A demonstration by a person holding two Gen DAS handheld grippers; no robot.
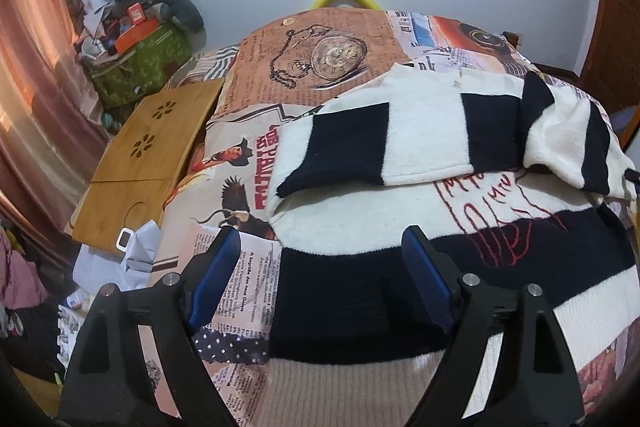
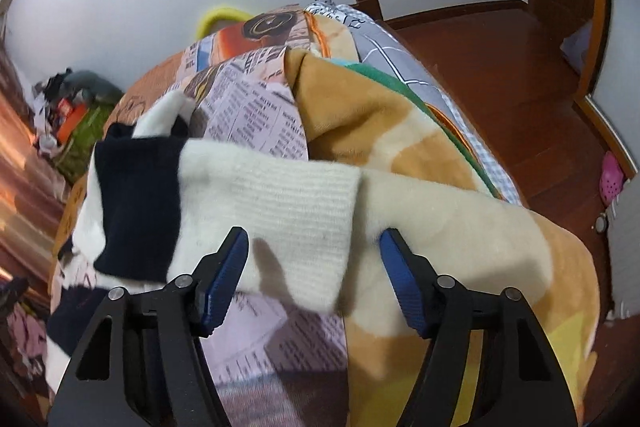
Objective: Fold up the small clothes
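Note:
A small white and navy striped sweater [image 1: 400, 219] with red stitched lettering lies on the bed; one sleeve [image 1: 380, 139] is folded across its chest. My left gripper [image 1: 320, 239] is open just above the sweater's lower body, its blue pads either side of the navy band. In the right wrist view the other sleeve [image 2: 256, 211], with a ribbed white cuff, lies stretched towards the bed's right side. My right gripper [image 2: 314, 241] is open and empty, right above that cuff.
The bed has a newspaper-print cover [image 1: 320, 59] and a yellow fleece blanket [image 2: 460, 227] on the right. A wooden lap tray [image 1: 148, 159] lies at the bed's left edge. A cluttered green bin [image 1: 136, 63] stands at the back left. Wooden floor [image 2: 500, 67] lies to the right.

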